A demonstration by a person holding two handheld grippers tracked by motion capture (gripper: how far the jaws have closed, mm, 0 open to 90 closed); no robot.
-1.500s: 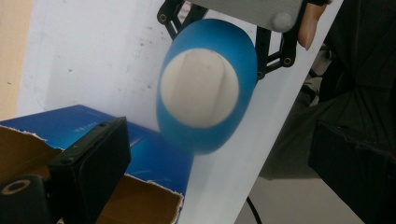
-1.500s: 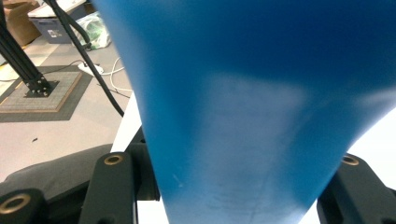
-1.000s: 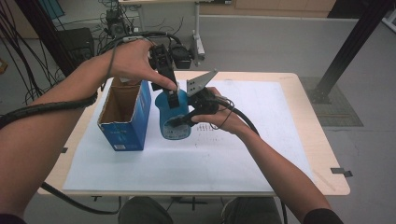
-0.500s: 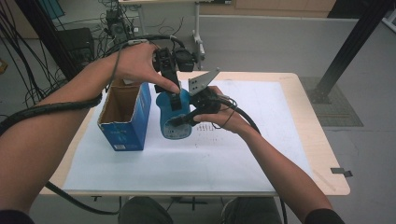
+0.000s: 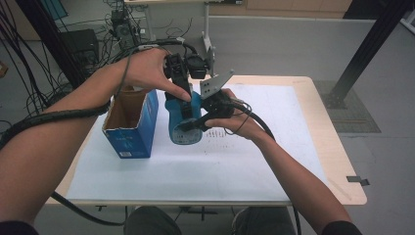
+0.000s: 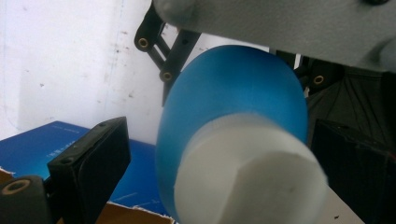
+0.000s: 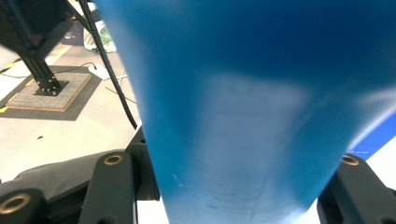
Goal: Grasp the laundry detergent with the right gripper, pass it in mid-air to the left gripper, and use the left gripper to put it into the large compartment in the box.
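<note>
Two grippers meet on one blue bottle (image 5: 184,122), right at the middle of the white-covered table (image 5: 274,161)! The right gripper (image 5: 198,123) comes in from the side, its jaws clamped on the bottle's body; in the right gripper view the blue wall (image 7: 243,116) sits tight between both black jaws. The left gripper (image 5: 180,83) hangs over the top. In the left gripper view its jaws stand apart on either side of the white cap (image 6: 247,177), one clearly short of touching. The bottle is a glossy blue with a pale cap, standing tilted with its base on the sheet. Just beside it, on the left, stands an open blue carton (image 5: 131,128). Cables trail from both hands.
</note>
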